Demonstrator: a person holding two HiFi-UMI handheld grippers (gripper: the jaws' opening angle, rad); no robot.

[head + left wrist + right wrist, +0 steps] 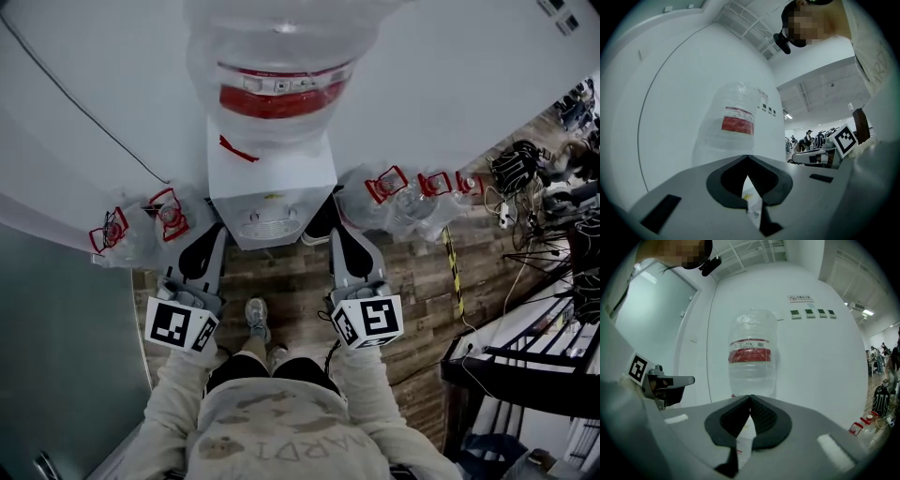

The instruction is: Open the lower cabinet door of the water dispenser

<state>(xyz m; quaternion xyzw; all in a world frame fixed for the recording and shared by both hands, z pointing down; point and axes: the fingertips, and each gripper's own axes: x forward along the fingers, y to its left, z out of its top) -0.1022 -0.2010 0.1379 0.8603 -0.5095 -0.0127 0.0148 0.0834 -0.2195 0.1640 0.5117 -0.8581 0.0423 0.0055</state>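
The white water dispenser stands against the wall under a clear bottle with a red label. From above, its lower cabinet door is hidden by its own top. My left gripper is beside the dispenser's left side and my right gripper beside its right side, both pointing at the wall. The left gripper view has the bottle above shut jaws. In the right gripper view the bottle rises over shut jaws. Nothing is held in either.
Spare water bottles with red handles lie on the wooden floor on both sides of the dispenser. Cables and gear crowd the right, with a black rack nearer. A grey panel stands at left. The person's shoe is between the grippers.
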